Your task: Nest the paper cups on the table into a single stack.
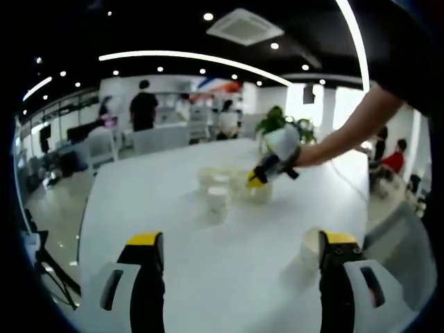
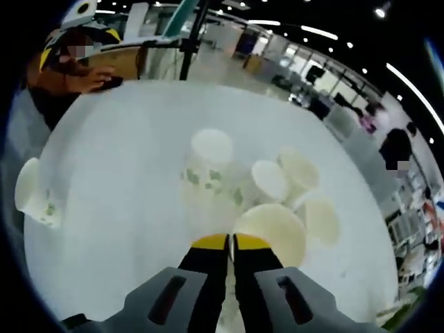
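Several white paper cups with green print crowd the middle of the white table (image 2: 118, 139). One of them (image 2: 208, 163) stands upside down; others (image 2: 272, 180) (image 2: 300, 166) (image 2: 322, 218) show open mouths. My right gripper (image 2: 230, 243) is shut, its jaws pinching the near rim of the closest open cup (image 2: 274, 232). The left gripper view shows the same cluster (image 1: 220, 189), with the right gripper (image 1: 257, 180) reaching into it from the right. My left gripper (image 1: 241, 244) hangs open over the table's near part. A lone cup (image 1: 309, 246) stands just beside its right finger (image 1: 336, 267).
That lone cup (image 2: 35, 194) lies apart near the table's left edge. A person in orange (image 2: 69, 62) sits at the table's far side. A potted plant (image 1: 277, 123) stands behind the cluster. Chairs and people fill the office background.
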Tool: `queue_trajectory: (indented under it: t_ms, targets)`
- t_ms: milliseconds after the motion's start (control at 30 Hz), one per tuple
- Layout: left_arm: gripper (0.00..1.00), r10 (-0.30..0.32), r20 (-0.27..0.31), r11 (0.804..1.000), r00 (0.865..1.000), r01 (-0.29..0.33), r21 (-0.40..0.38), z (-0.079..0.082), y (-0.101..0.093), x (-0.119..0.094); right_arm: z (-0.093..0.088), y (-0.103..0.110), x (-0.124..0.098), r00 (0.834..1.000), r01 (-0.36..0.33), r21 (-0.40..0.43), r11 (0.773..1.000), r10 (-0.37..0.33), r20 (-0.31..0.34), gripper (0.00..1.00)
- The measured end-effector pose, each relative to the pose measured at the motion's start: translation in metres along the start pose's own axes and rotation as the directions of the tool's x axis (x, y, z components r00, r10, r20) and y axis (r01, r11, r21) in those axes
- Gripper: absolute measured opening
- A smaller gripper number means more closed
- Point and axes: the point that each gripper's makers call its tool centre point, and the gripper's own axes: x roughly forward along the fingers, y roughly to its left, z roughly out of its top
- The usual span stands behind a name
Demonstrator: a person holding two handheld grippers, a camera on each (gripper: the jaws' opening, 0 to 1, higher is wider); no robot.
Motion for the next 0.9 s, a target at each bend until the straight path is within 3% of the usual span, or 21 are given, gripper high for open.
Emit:
queue_trajectory:
  t_ms: [300, 567, 900]
  targets:
    - [0.92, 0.002, 0.013, 1.0, 1.0, -0.002, 0.005, 0.007, -0.004, -0.001, 0.009, 0.005, -0.016, 0.999, 0.004, 0.001, 1.0, -0.004, 0.033, 0.0]
    - [0.92, -0.011, 0.031, 1.0, 0.999, 0.011, 0.014, 0.016, -0.007, 0.004, 0.03, 0.016, -0.041, 0.996, 0.012, 0.005, 1.0, -0.012, 0.09, 0.0]
    - [0.93, -0.041, 0.068, 0.998, 0.997, 0.038, 0.048, 0.044, -0.007, 0.01, 0.066, 0.029, -0.097, 0.981, 0.029, 0.0, 1.0, -0.029, 0.194, 0.0]
